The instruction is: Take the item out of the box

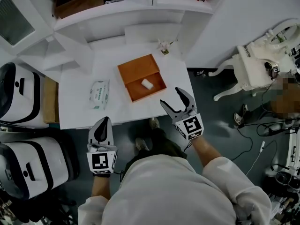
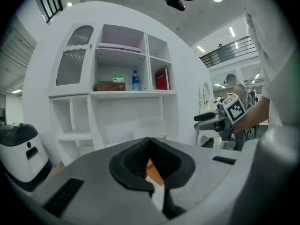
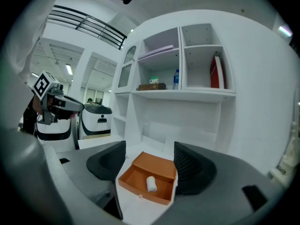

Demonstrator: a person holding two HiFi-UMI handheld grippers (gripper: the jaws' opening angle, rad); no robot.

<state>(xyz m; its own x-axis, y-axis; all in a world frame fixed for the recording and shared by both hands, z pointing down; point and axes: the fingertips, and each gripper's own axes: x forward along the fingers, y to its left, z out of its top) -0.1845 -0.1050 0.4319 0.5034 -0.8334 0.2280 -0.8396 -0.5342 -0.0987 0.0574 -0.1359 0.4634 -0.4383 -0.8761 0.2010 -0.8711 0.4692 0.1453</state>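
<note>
Table (image 1: 75, 97) bears one box (image 1: 137, 69) holding one roll (image 1: 147, 83).

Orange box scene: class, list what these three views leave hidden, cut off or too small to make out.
1. Left gripper view: the orange box shows only as a sliver; the shut left gripper hides the rest.
2. Head view: print on the green-and-white packet is too small to read.
3. Head view: the white item in the box is too small to identify.
</note>
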